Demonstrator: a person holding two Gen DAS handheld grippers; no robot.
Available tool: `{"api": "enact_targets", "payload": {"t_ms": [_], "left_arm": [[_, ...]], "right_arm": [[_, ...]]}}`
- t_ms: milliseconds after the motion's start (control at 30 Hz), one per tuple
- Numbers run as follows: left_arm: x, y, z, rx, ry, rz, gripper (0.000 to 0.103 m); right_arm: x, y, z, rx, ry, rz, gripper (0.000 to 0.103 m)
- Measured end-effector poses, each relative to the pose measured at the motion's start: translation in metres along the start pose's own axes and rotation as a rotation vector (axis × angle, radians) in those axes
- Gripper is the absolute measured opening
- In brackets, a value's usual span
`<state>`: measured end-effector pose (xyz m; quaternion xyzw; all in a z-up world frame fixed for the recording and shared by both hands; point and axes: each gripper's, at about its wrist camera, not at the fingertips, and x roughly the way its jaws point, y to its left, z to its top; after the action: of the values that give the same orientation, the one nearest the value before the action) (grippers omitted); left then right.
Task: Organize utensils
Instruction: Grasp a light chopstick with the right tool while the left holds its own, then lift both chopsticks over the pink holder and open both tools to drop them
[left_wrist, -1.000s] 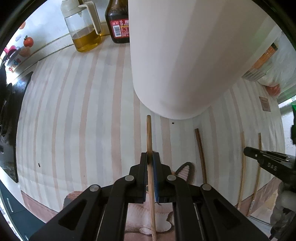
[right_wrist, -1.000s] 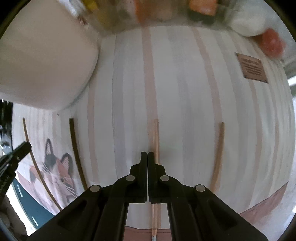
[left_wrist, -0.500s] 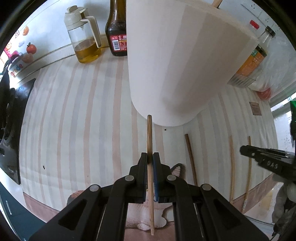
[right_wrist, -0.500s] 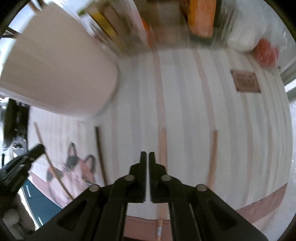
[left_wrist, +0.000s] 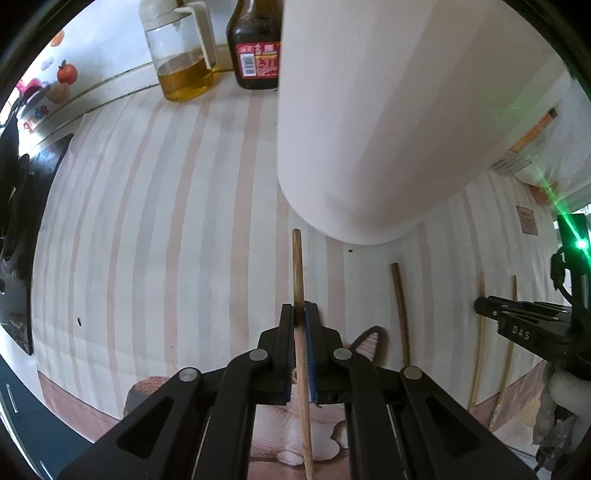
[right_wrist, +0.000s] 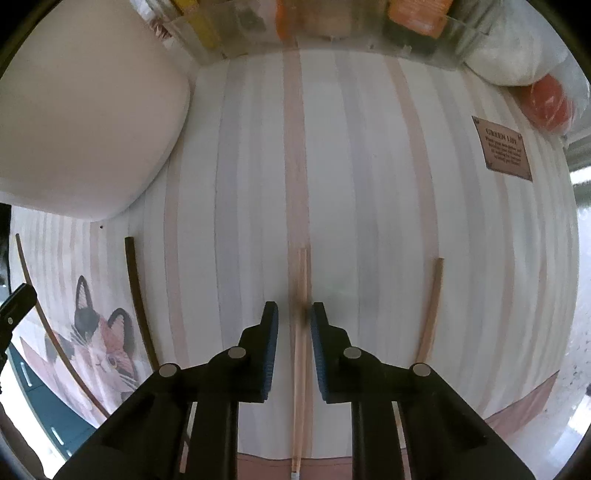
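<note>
On a striped mat (right_wrist: 369, 184) | left gripper (left_wrist: 299, 314), pointing steeply down, clamps a slim round wooden chopstick (left_wrist: 300, 295) near a smooth white holder (left_wrist: 388, 129) | right gripper (right_wrist: 293, 314), pointing straight down, jaws closing, not yet touching a pale chopstick (right_wrist: 301, 369) lying flat between them

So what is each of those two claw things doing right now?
Left gripper: shut on a chopstick.
Right gripper: closing around a pale chopstick, pads not touching.
</note>
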<state>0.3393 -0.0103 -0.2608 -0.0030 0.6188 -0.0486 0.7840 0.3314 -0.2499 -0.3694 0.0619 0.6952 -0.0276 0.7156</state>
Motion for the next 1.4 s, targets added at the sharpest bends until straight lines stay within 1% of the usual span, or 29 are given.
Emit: {"api": "enact_targets", "payload": {"t_ms": [67, 133, 200, 267, 367, 433, 567, 767, 967, 1033, 1133, 1400], "left_arm": [[0.005, 0.002, 0.0, -0.009, 0.009, 0.001, 0.003], [0.009, 0.003, 0.001, -0.015, 0.015, 0.003, 0.003], [0.013, 0.004, 0.001, -0.021, 0.022, 0.003, 0.003], [0.016, 0.004, 0.003, -0.024, 0.026, 0.002, 0.003], [0.019, 0.003, 0.004, -0.022, 0.03, 0.002, 0.003], [0.018, 0.002, 0.004, -0.018, 0.028, 0.004, 0.003], [0.014, 0.002, 0.0, -0.016, 0.02, 0.001, 0.003], [-0.005, 0.004, -0.01, -0.004, -0.011, -0.014, 0.003], [-0.038, 0.003, -0.019, 0.022, -0.073, -0.033, 0.003], [-0.051, 0.0, -0.02, 0.028, -0.099, -0.038, 0.003], [-0.069, -0.003, -0.018, 0.036, -0.135, -0.046, 0.003], [-0.104, -0.005, -0.009, 0.055, -0.221, -0.064, 0.003]], "right_arm": [[0.002, 0.006, 0.0, -0.011, 0.0, -0.021, 0.014], [0.006, 0.014, -0.004, -0.015, -0.006, -0.048, 0.007], [0.009, 0.025, -0.006, -0.03, -0.016, -0.067, 0.007], [0.004, 0.027, -0.004, -0.048, -0.029, -0.09, 0.006], [0.008, 0.037, -0.014, -0.053, -0.047, -0.096, 0.006], [0.007, 0.035, -0.02, -0.029, -0.064, -0.069, 0.005], [-0.007, 0.026, -0.036, 0.008, -0.107, -0.003, 0.005], [-0.047, 0.023, -0.065, 0.026, -0.22, 0.082, 0.005], [-0.086, 0.028, -0.091, 0.021, -0.327, 0.133, 0.005], [-0.103, 0.02, -0.089, 0.022, -0.359, 0.152, 0.005], [-0.12, 0.019, -0.097, 0.031, -0.412, 0.191, 0.005], [-0.159, 0.028, -0.106, 0.017, -0.542, 0.228, 0.005]]}}
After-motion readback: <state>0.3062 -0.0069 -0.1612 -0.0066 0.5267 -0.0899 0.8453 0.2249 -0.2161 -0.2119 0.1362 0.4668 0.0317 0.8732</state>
